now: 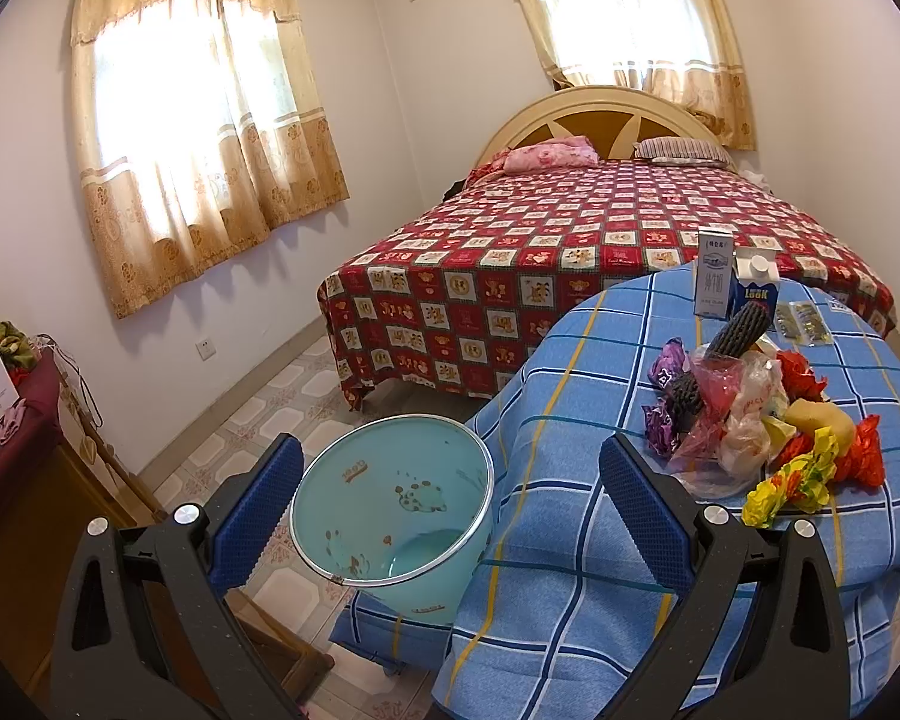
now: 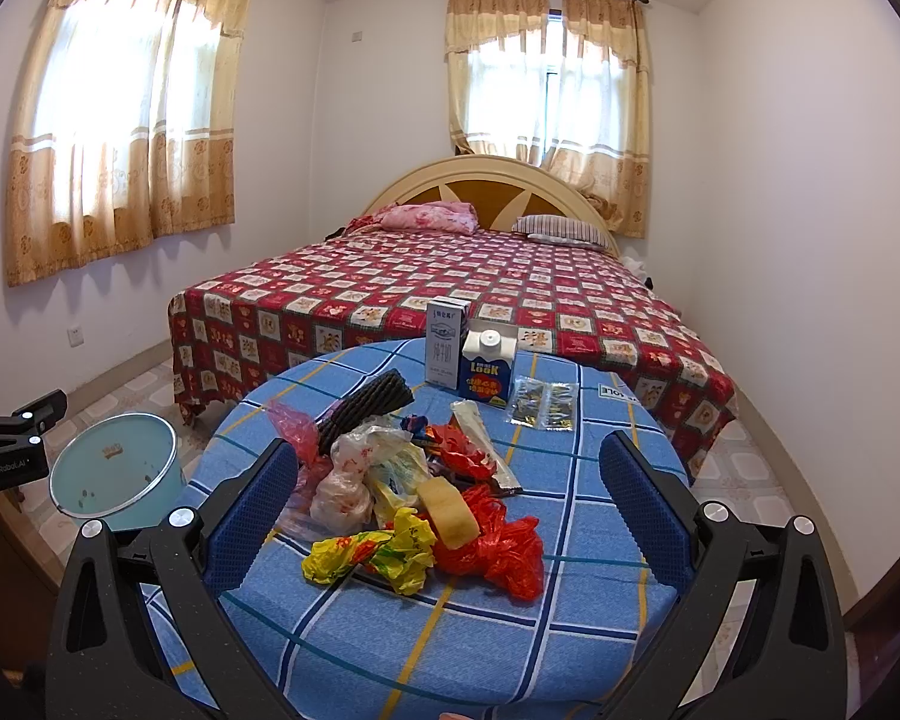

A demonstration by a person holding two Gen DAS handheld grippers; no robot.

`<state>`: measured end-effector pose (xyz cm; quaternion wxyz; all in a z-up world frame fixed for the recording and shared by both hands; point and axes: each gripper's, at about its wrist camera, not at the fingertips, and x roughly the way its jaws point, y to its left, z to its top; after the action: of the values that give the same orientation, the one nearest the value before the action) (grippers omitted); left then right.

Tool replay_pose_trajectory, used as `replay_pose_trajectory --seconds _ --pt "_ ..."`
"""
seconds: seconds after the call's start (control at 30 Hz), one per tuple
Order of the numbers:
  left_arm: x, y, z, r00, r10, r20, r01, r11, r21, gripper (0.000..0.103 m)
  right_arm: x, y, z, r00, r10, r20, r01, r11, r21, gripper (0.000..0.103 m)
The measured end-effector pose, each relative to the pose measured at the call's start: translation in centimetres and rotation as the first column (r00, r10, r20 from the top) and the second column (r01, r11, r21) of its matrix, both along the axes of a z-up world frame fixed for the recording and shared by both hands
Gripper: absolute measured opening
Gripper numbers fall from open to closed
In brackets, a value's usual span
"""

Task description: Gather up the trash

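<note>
I have both tools spread wide and holding nothing: the left gripper [image 1: 450,510] frames the bin [image 1: 390,516], a smooth pale-blue plastic tub with a thin metal rim, standing on the tiled floor just beside the table [image 2: 570,588]. The right gripper [image 2: 447,507] hangs over the blue checked cloth, where the trash [image 2: 426,504] lies heaped: crinkled bags, glossy wrappers, a ribbed dark roll. Two cartons [image 2: 471,363] stand upright behind it.
</note>
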<state>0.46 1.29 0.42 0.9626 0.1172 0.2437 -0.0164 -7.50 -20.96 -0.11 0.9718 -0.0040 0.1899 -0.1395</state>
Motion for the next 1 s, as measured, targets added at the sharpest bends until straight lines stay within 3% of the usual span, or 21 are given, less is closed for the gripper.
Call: replay_pose_trajectory --seconds 1.0 --pt "0.12 -0.07 0.03 1.000 0.000 -0.002 0.000 1.000 0.001 0.097 0.19 0.17 -0.39 1.000 0.004 -0.003 -0.004 1.000 0.003 0.098"
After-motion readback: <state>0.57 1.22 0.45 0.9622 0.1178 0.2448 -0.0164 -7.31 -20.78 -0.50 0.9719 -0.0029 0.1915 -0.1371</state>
